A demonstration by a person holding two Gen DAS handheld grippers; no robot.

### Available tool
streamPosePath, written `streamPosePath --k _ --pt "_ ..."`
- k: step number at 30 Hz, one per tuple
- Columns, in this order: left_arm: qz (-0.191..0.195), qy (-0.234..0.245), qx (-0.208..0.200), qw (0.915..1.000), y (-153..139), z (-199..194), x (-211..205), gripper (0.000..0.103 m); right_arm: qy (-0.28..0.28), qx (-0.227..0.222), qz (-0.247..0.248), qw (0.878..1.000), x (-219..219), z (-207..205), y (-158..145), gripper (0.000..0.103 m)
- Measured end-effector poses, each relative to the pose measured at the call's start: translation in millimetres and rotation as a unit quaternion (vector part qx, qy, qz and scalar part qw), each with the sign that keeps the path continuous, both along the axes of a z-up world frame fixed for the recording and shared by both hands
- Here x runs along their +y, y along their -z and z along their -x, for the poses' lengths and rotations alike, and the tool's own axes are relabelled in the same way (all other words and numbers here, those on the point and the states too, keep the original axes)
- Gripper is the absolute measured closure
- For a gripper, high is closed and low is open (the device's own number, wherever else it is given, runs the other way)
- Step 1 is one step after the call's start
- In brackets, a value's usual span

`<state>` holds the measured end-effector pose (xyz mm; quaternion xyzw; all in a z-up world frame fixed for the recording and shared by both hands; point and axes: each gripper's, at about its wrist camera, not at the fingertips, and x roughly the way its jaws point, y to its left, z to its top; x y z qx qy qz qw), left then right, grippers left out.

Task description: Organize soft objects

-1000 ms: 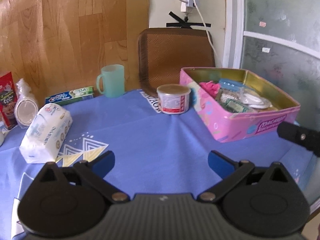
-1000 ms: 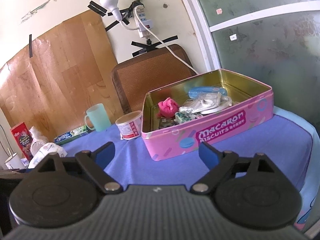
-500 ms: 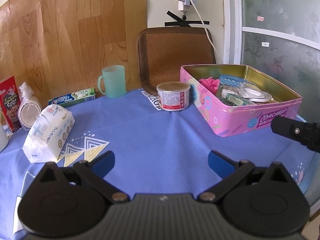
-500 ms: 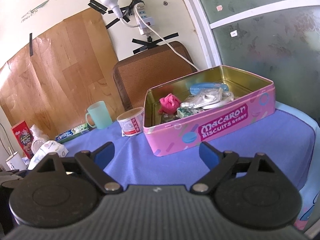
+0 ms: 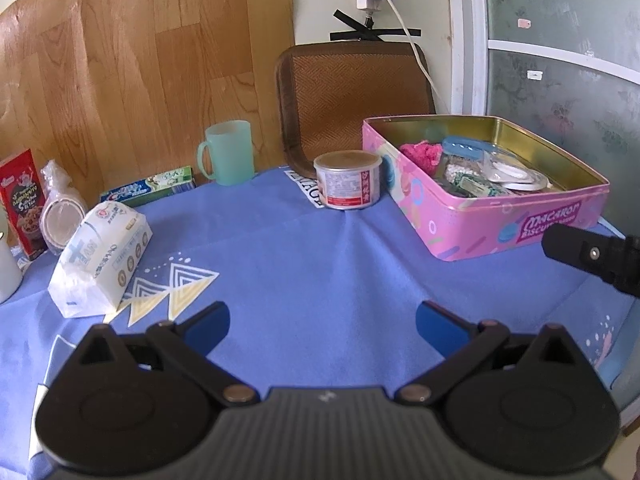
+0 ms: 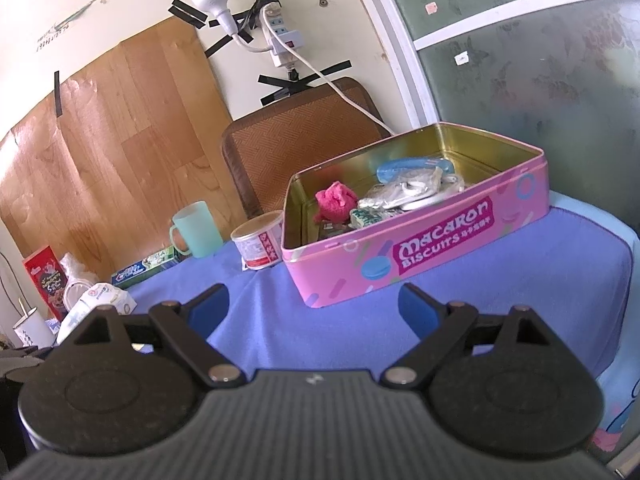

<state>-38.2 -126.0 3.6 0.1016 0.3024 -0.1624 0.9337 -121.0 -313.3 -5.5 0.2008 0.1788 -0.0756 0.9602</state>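
A pink macaron biscuit tin (image 5: 516, 226) (image 6: 436, 248) stands open on the blue tablecloth, with a pink soft lump (image 5: 420, 152) (image 6: 335, 199), a blue case and several packets inside. A white tissue pack (image 5: 100, 252) (image 6: 96, 300) lies at the left. My left gripper (image 5: 322, 322) hangs open over the cloth, nothing between its fingers. My right gripper (image 6: 313, 306) is open too, in front of the tin's near wall, and part of it shows at the right edge of the left wrist view.
A small can (image 5: 347, 180) sits beside the tin. A mint mug (image 5: 229, 152), a toothpaste box (image 5: 150, 190), a red carton (image 5: 22, 202) and a bagged round item (image 5: 60, 216) line the back left. A brown chair back (image 5: 356, 88) stands behind the table (image 5: 304, 256).
Both grippers have drawn back and risen slightly, so the tin and can look a little farther away. Nothing on the table has moved, and both grippers stay open.
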Motion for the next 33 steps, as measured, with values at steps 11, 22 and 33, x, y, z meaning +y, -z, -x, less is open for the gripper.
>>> streamPosePath --k 11,22,33 --pt "0.003 0.011 0.015 0.9998 -0.9 2.4 -2.4 0.000 0.001 -0.004 -0.003 1.000 -2.2 1.3 -0.1 0.010" --pt "0.009 0.014 0.026 0.9995 -3.6 2.3 -1.9 0.000 0.002 -0.007 -0.002 1.000 -0.2 2.5 0.3 0.010" --pt "0.009 0.015 0.027 0.9995 -3.9 1.8 -1.7 0.000 0.002 -0.007 -0.002 1.000 -0.1 2.3 0.7 0.010"
